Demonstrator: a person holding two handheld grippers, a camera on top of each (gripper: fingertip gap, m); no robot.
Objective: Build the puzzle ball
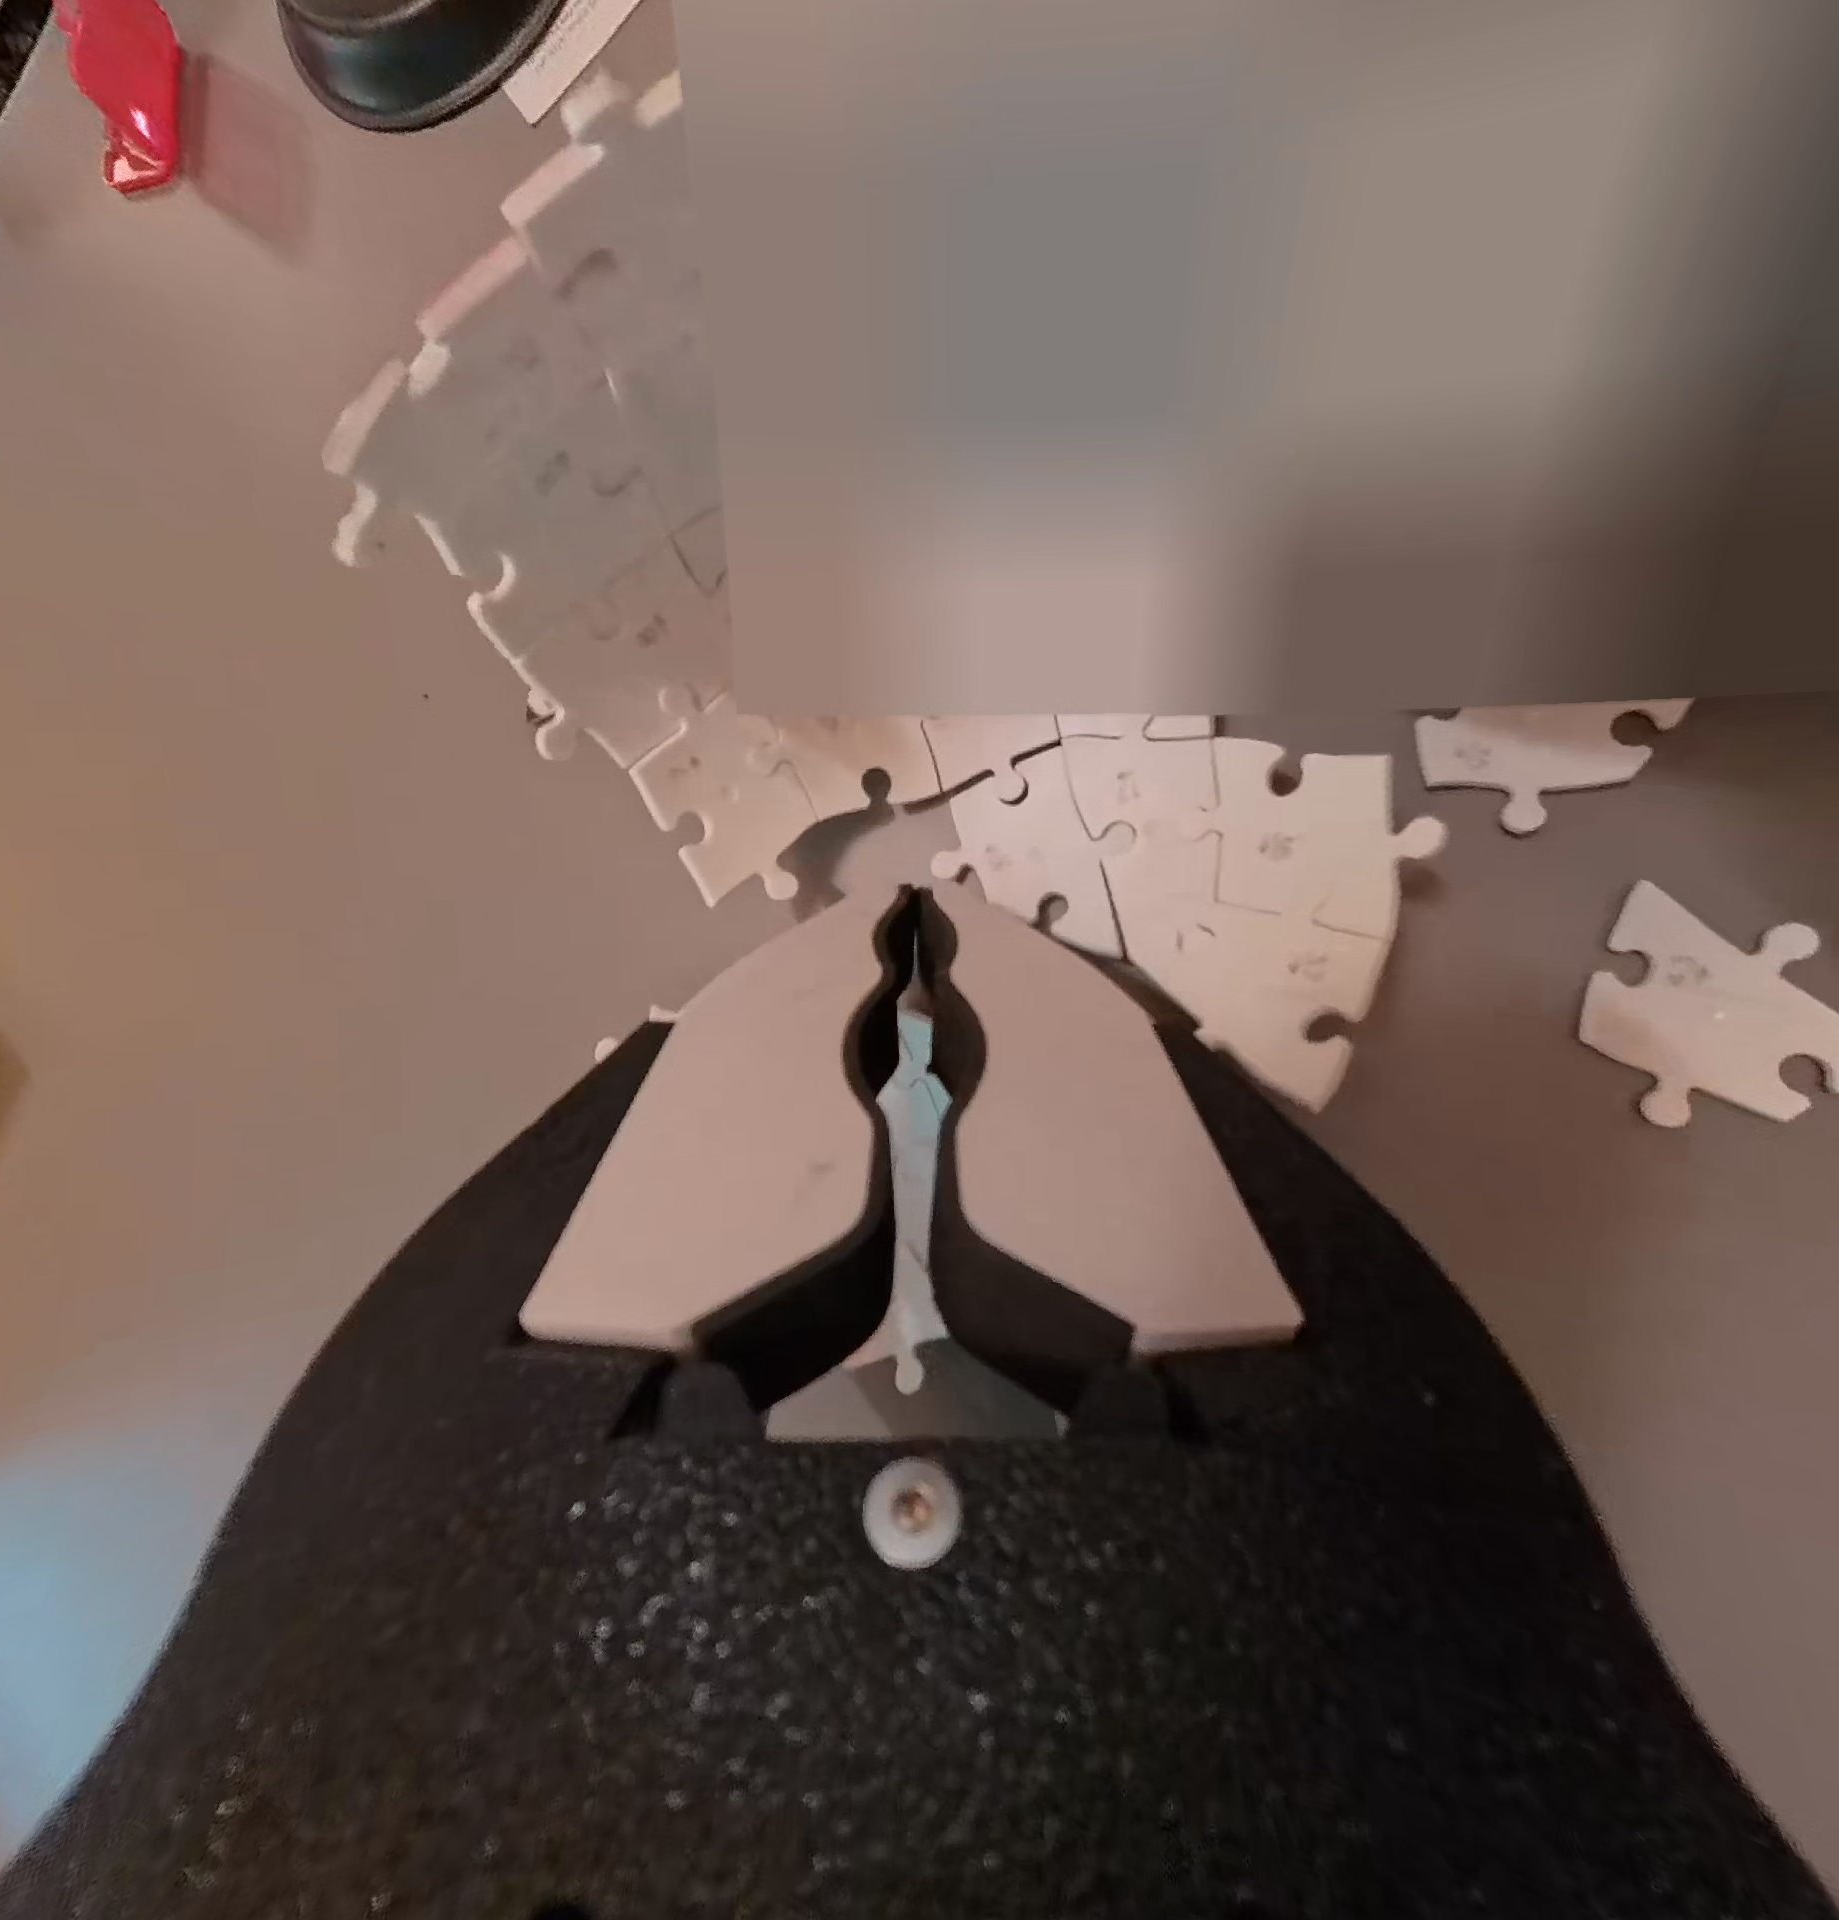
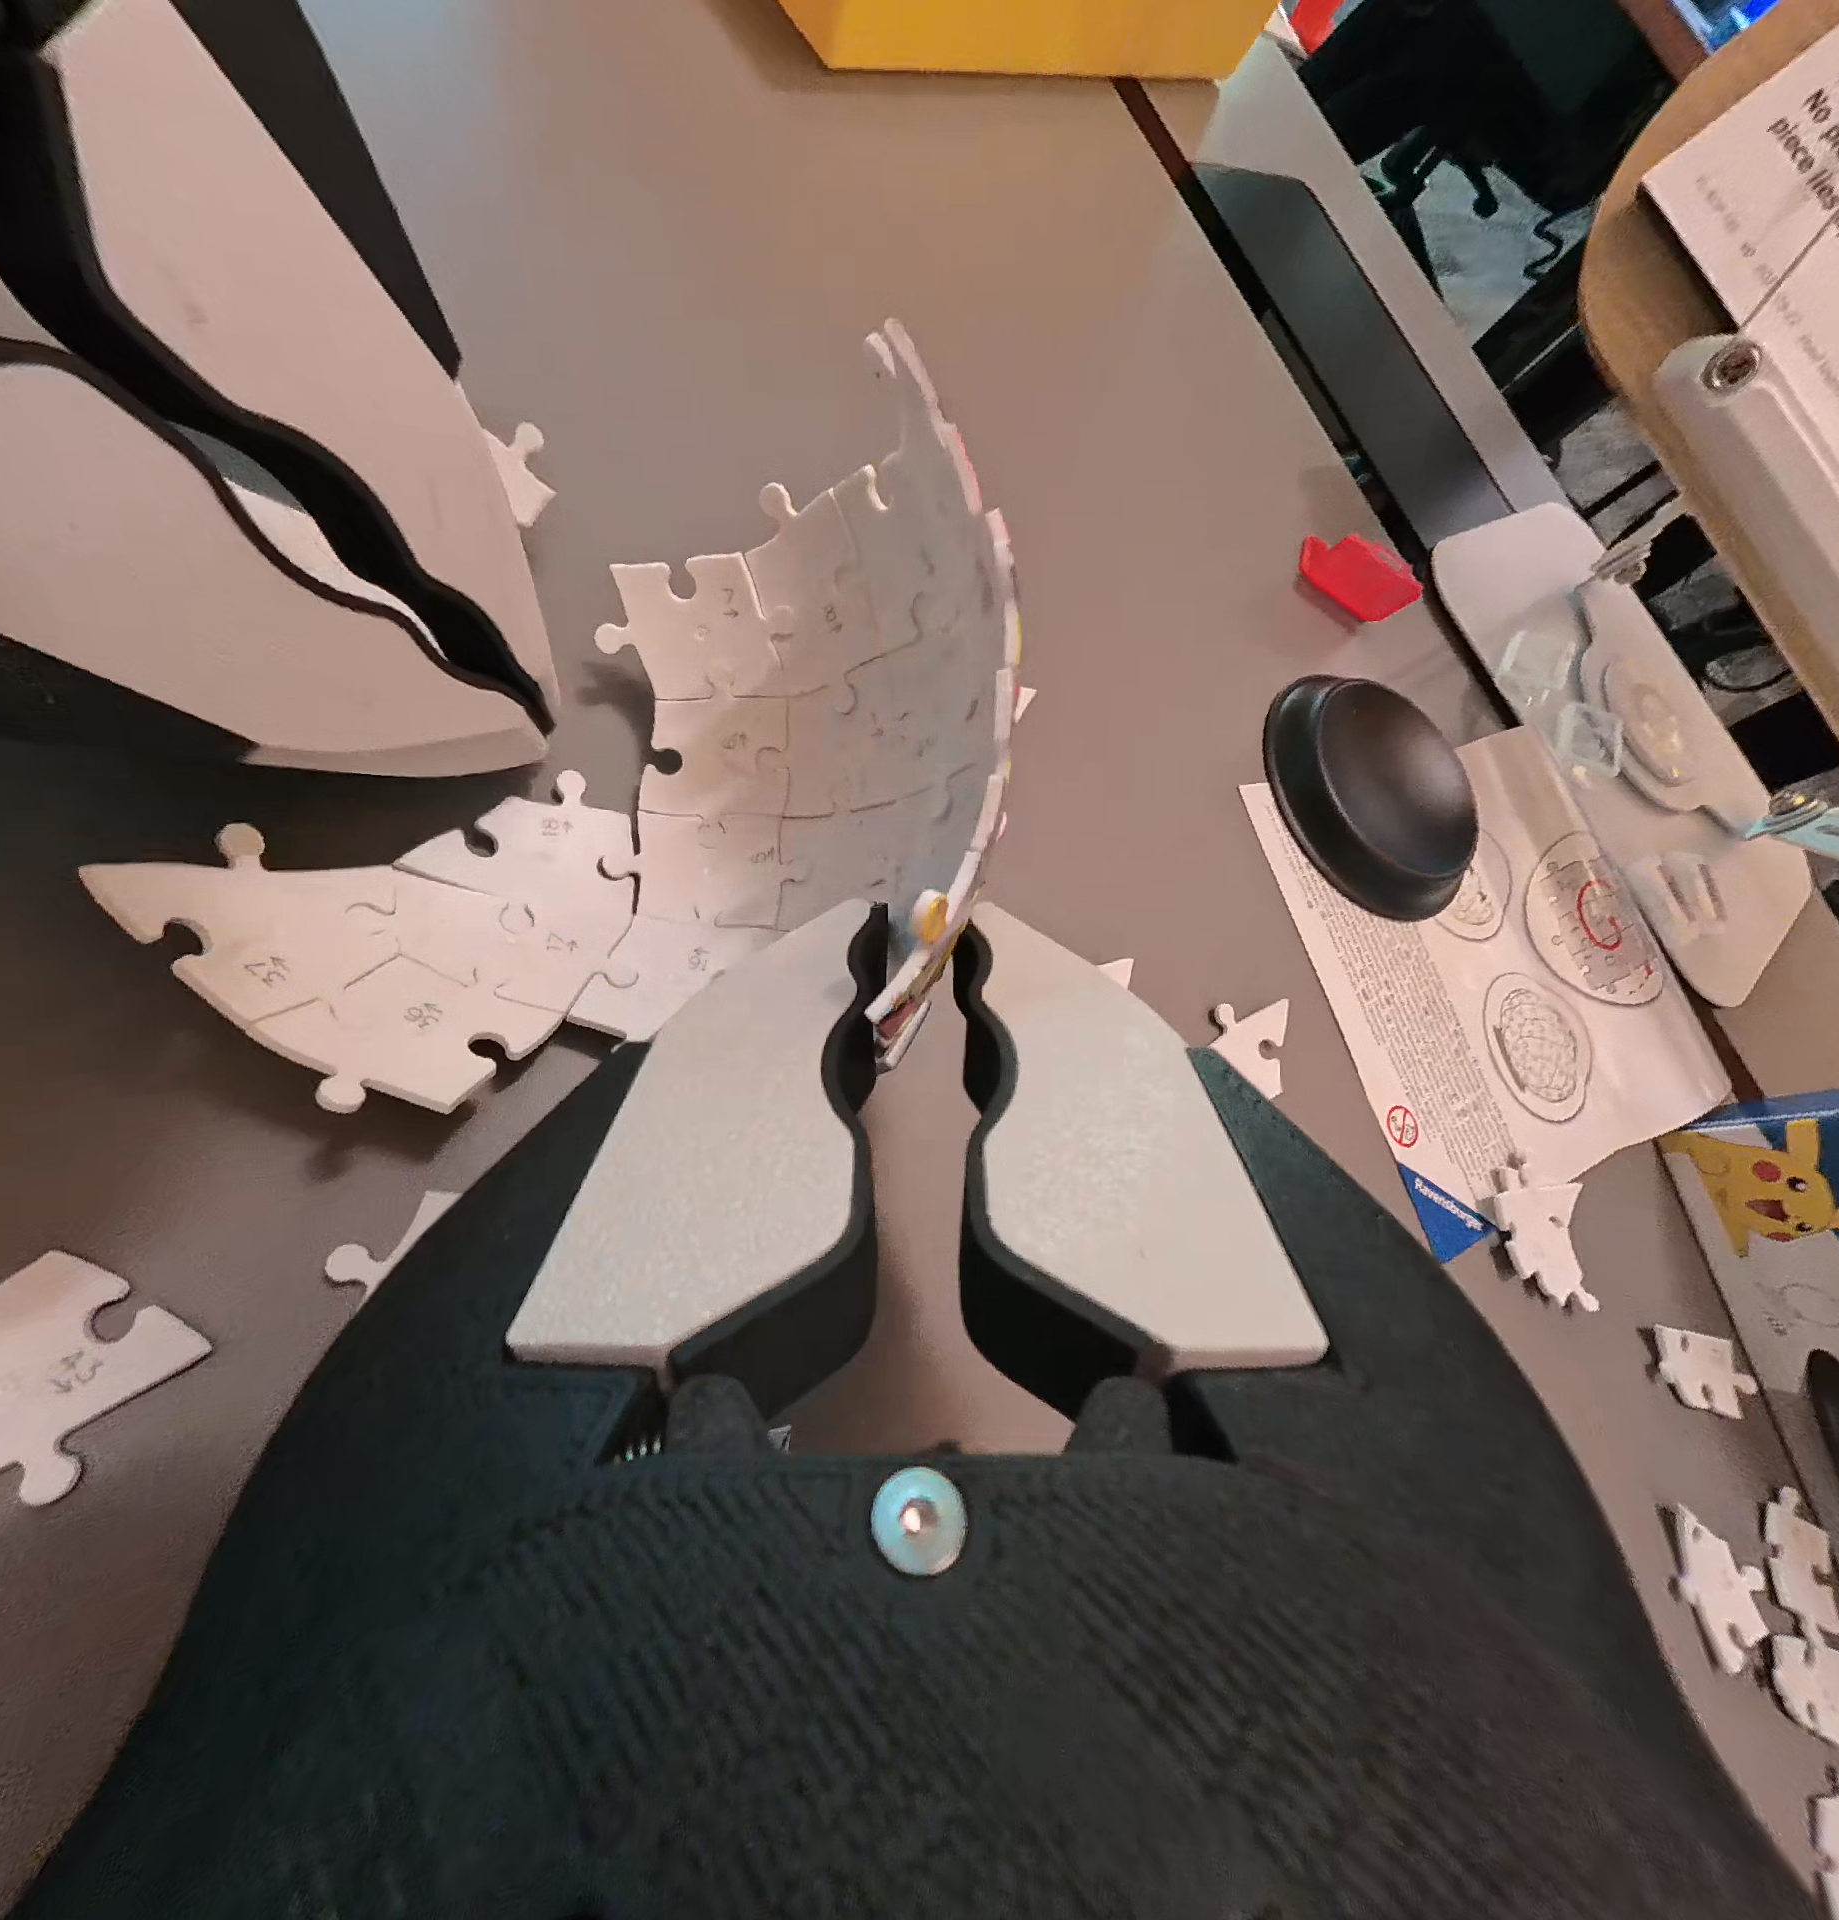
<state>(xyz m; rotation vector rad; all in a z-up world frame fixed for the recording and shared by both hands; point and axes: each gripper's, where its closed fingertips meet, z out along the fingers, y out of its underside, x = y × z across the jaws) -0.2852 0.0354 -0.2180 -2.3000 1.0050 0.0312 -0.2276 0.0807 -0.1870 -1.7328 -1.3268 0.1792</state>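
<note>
The part-built puzzle ball shell (image 2: 832, 727) is white on the inside. It curves up from a flat run of joined pieces (image 2: 375, 977) on the grey table. My right gripper (image 2: 915, 935) is shut on the shell's lower rim and holds it upright. My left gripper (image 2: 541, 717), upper left in the right wrist view, is shut with its tips next to a gap in the shell. In the left wrist view the left gripper (image 1: 915, 904) is shut on a pale puzzle piece (image 1: 913, 1143), just before the shell (image 1: 1206, 883). A blurred patch hides the upper shell there.
Loose pieces lie at the right (image 1: 1725, 1008), at the left front (image 2: 53, 1371) and along the table's right edge (image 2: 1725, 1590). A black round stand (image 2: 1372, 800) sits on an instruction sheet (image 2: 1466, 1039). A red object (image 2: 1356, 577) and a yellow box (image 2: 1019, 31) lie farther back. The tips of one gripper are about 8 centimeters away from the tips of the other.
</note>
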